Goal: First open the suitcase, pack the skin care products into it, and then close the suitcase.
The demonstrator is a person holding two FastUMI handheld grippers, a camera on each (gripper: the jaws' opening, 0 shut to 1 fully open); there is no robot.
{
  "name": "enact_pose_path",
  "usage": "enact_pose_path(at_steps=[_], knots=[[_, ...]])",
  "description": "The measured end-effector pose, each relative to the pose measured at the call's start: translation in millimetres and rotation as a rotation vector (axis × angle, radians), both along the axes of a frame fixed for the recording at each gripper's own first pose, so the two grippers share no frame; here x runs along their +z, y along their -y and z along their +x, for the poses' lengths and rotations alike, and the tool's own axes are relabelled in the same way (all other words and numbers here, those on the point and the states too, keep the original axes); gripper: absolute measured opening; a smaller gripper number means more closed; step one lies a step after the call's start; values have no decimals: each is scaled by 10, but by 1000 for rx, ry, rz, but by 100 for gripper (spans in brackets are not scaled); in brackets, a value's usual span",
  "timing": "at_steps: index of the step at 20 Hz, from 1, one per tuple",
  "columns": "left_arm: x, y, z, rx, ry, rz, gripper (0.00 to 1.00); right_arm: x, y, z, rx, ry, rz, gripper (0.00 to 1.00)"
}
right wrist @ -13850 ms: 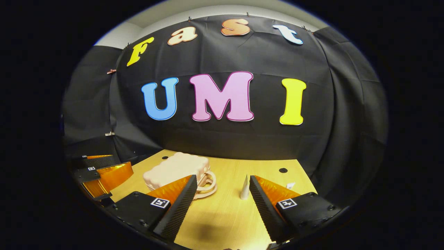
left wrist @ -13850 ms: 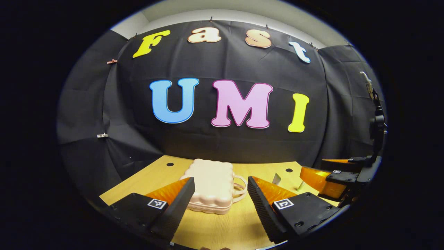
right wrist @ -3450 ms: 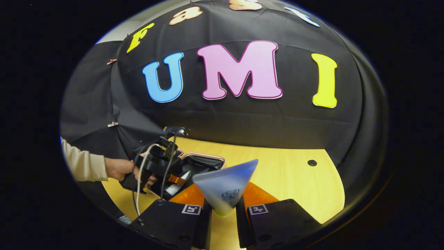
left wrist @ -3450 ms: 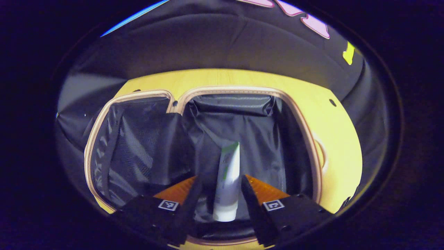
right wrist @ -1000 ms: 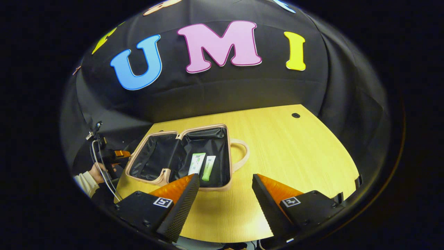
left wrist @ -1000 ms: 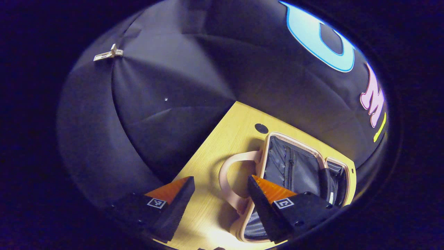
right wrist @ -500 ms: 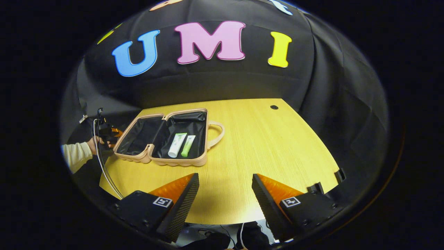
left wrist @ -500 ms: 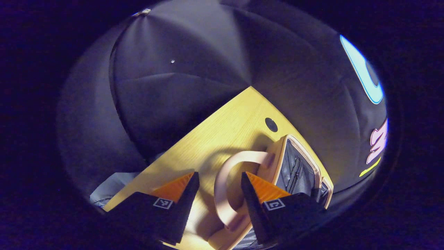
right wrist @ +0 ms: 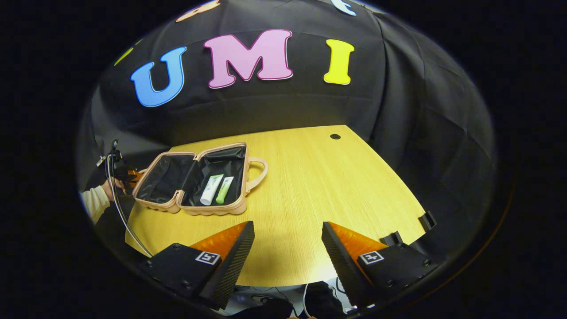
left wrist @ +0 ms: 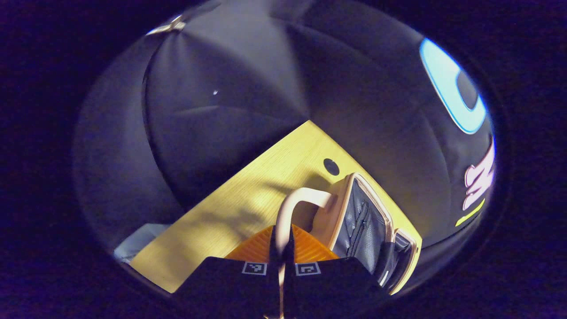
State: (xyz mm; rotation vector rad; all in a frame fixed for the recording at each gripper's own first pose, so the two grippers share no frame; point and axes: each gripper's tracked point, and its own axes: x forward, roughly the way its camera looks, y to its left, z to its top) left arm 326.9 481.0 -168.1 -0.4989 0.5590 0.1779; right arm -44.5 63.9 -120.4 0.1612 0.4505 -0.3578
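Your left gripper is clamped on the handle of the suitcase, both fingers pressed together with the pale loop pinched between them. From the fingertips the loop arches forward and to the right, where it joins the lid half, so the lid lies to the right of your jaws and its hinge beyond that. The case lies wide open on the wooden table, toward the table's left, its two halves side by side with the dark lining facing up.

In the right gripper view the two tubes lie side by side in the right-hand half, their long axes running front to back, so the packing looks done and closing is the step in hand. The move turns on swinging the handle up and over toward the hinge, across the tubes, so lift in an arc rather than dragging the case sideways.

Your right gripper hangs well apart over the near table edge, jaws spread wide and holding nothing; the left hand is plainly the nearer one
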Motion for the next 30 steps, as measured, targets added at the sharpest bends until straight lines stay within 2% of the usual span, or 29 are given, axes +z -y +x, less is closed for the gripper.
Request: enact_pose_path(at_steps=[3, 6, 9, 11, 14, 17, 21, 26, 28, 30], knots=[[731, 329, -115, -28, 112, 138, 6, 50, 150, 50, 2, 24, -5, 97], [1411, 803, -309, -102, 189, 216, 6, 108, 318, 126, 17, 55, -1, 97], [1874, 1491, -458, -179, 232, 267, 6, 179, 505, 229, 58, 64, 11, 98], [2142, 1993, -575, -240, 251, 334, 6, 343, 697, 319, 85, 112, -34, 98], [2219, 2961, -634, -343, 252, 394, 6, 463, 858, 389, 134, 158, -45, 97], [1996, 3875, -658, -424, 230, 351, 6, 498, 1054, 490, 155, 186, 3, 97], [1224, 4865, -672, -491, 106, 275, 7, 505, 1363, 624, 182, 198, 35, 97], [231, 5390, -569, -524, -67, 421, 7, 410, 1651, 706, 212, 184, 44, 97], [10, 5428, -583, -508, -121, 456, 9, 483, 1746, 735, 213, 202, -3, 97], [-64, 5455, -572, -513, -118, 492, 10, 552, 1740, 757, 229, 231, -29, 97]])
